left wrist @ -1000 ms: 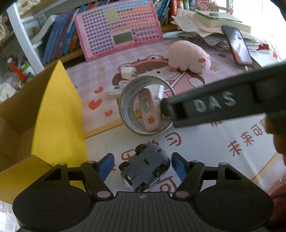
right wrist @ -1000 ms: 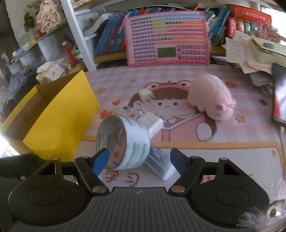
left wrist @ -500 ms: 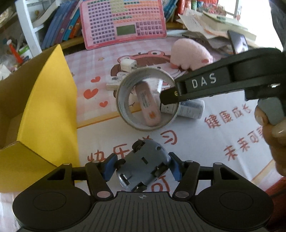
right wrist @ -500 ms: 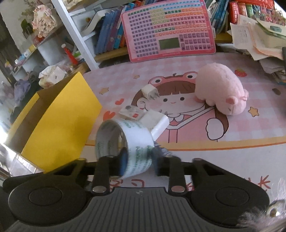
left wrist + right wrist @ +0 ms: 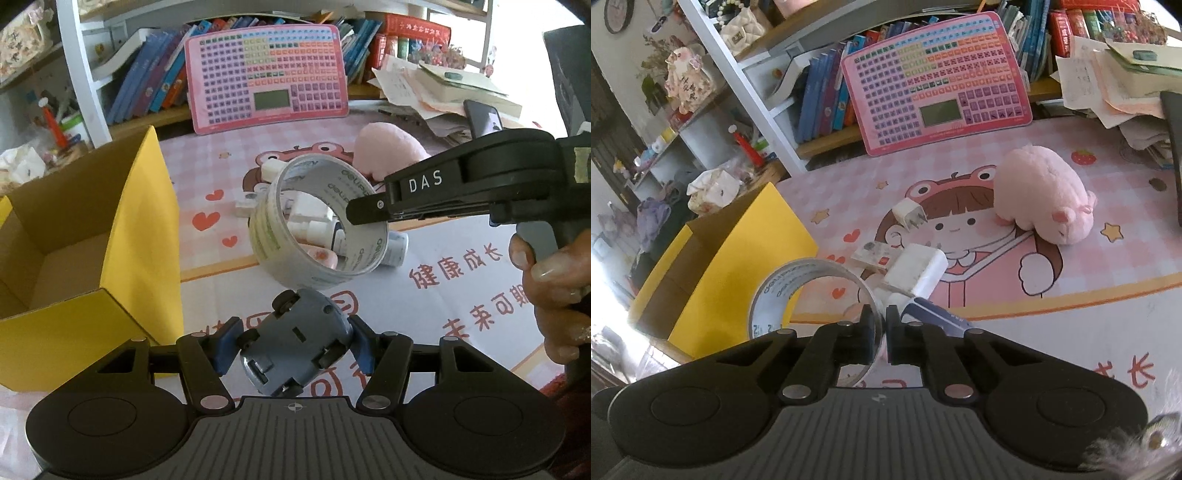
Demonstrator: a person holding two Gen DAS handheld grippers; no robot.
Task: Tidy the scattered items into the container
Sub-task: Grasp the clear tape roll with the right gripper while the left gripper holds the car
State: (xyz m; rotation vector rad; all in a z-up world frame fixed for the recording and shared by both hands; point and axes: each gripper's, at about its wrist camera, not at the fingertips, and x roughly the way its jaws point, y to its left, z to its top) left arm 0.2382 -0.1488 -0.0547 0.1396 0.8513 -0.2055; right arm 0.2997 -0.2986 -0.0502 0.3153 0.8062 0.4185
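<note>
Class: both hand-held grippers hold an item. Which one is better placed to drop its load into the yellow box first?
Probably the left hand-held gripper: it holds the toy car right beside the yellow box. The right hand-held gripper, pinching the tape roll, sits farther away.

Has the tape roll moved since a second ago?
Yes. The tape roll is off the mat, lifted in the right claw, toward the yellow box.
</note>
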